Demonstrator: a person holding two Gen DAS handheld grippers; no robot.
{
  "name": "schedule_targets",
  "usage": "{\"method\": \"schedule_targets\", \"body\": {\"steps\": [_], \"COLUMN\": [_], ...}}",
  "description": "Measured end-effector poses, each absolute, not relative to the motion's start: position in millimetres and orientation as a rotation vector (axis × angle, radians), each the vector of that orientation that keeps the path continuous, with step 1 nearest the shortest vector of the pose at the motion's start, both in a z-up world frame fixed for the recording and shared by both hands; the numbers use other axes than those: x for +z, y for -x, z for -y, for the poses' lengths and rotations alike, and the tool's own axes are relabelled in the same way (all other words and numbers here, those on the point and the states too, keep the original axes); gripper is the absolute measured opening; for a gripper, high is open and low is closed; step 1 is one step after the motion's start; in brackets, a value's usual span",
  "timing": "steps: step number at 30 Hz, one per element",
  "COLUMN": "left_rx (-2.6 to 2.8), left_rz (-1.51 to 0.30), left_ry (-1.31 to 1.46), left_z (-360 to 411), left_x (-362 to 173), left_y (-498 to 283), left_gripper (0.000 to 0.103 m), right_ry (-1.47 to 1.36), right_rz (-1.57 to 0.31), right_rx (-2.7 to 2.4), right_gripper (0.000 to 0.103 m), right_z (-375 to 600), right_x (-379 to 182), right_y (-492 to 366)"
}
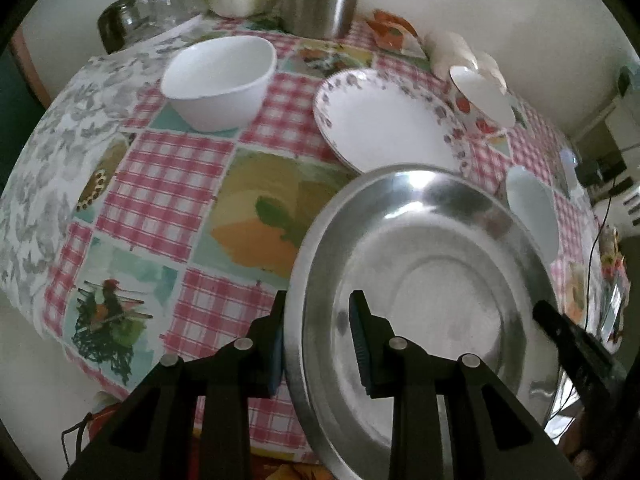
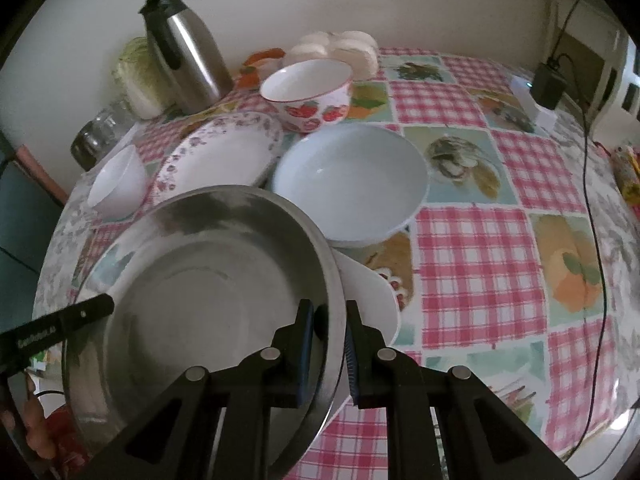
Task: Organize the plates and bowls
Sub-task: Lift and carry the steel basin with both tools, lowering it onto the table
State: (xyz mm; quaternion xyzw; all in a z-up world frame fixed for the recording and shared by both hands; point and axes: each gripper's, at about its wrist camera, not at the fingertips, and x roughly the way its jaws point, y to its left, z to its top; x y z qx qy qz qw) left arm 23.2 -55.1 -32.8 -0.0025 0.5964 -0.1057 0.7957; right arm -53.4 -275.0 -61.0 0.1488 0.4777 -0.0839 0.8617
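Both grippers, left (image 1: 316,344) and right (image 2: 328,344), are clamping their jaws on opposite rims of a shiny, round steel plate (image 1: 424,280), holding it just above the checkered surface (image 1: 176,176).

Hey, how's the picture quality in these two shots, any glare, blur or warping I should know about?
Left wrist view: strong fisheye bulge bends the tablecloth, a bright glare patch sits on the steel plate near its far rim, and the plate's far edge looks slightly smeared. Right wrist view: dimmer, flat light, the same steel plate shows dull grey with no hotspot; dark vignette in the corners of both.
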Motion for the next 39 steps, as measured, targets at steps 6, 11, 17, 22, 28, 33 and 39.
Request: {"method": "schedule_targets", "body": {"steps": [6, 11, 17, 22, 28, 33, 39], "left_rx": [-0.228, -0.238, -0.264, -0.284, -0.307, -0.304, -0.310], "left_rz": [-1.320, -1.334, -1.341, -1.336, -1.338, -1.325, -1.318], "left_ry": [-0.026, -0.099, -0.133, -0.173, -0.219, -0.246, -0.260], "left_z": [59.0, 73.0, 85.5, 94.8, 106.6, 113.7, 116.9], "left_x": [-39.8, -45.4, -50.3, -50.6, -53.6, -55.0, -56.4], "left_y": [-23.3, -20.9, -22.0, -20.9, -21.0, -22.2, -21.6], "left_gripper": [0.030, 0.030, 0.030, 0.030, 0.031, 0.032, 0.033], "right_ry": [-0.294, -0.306, -0.326, -0.295, -0.299, -0.273, -0.272], "right_rz": [-1.011, -1.036, -1.044, -1.067, -1.093, -1.097, -1.098], "right_rx": [-0.191, -0.216, -0.244, -0.275, -0.309, -0.321, -0.326], "right_gripper": [0.017, 0.018, 0.019, 0.020, 0.022, 0.022, 0.022], "right_z": [276.0, 281.8, 290.3, 290.9, 297.3, 294.8, 295.7], "right_x": [-61.1, -65.5, -68.1, -70.6, -75.5, -74.9, -73.8], "right_y": [52.7, 52.5, 53.4, 53.2, 55.2, 55.6, 54.6]}}
